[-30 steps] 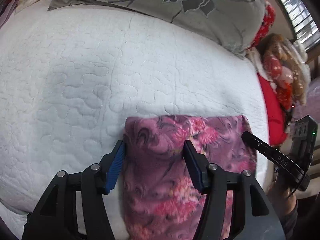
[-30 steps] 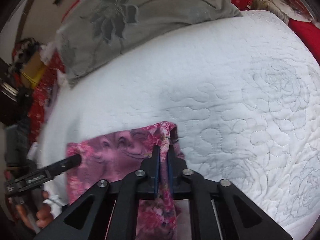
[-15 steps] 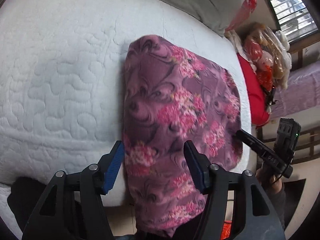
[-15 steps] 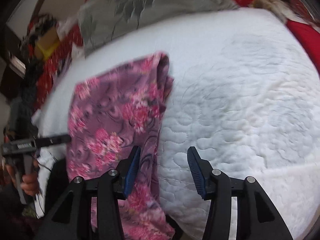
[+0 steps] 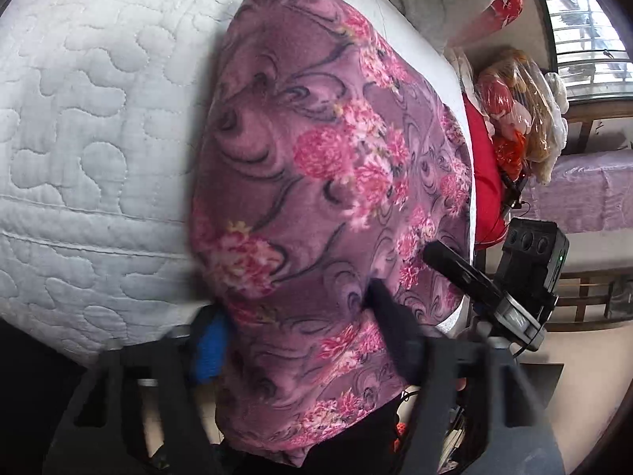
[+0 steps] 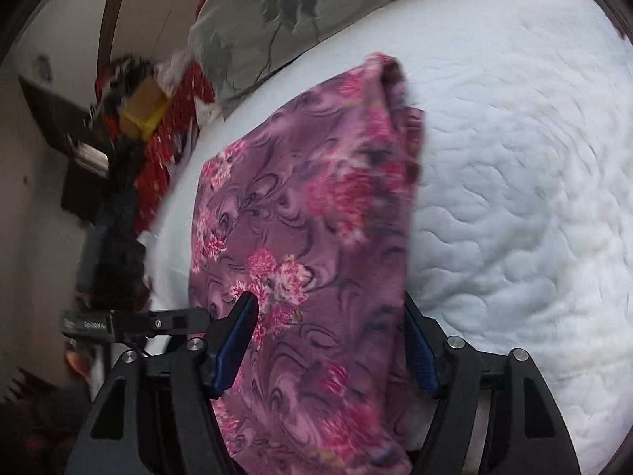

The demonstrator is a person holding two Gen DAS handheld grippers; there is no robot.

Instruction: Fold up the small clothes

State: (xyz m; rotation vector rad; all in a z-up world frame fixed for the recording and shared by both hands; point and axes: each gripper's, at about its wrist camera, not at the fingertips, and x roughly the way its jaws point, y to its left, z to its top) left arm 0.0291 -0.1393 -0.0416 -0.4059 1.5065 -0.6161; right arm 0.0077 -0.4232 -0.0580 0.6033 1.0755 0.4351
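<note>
The cloth (image 5: 328,182), purple with pink flowers, is lying folded on the white quilt (image 5: 91,126), its near end hanging over the bed edge toward both grippers. A second ago it was only a low band at the near edge of the quilt; now it is stretching far up the bed in both views, so both cameras have pulled back and down.

The left gripper (image 5: 304,324) is holding its jaws wide apart, one finger on each side of the hanging cloth; the blue pad (image 5: 209,348) is sitting just left of the cloth's edge. The jaws are blurred, and they are standing about as far apart as before, gripping nothing.

The right gripper (image 6: 328,340) has changed most. A second ago its jaws were pinched on the cloth's right corner; half a second ago they were already apart and right of the cloth; now they are spread wide and straddling the near part of the cloth, one blue pad (image 6: 233,348) over its left part and the other at its right edge. Whether the pads are touching the fabric is unclear.

The grey pillow (image 6: 300,4) is lying at the far end of the bed. In the left view a red cushion (image 5: 484,182) is showing beyond the quilt's right side.
</note>
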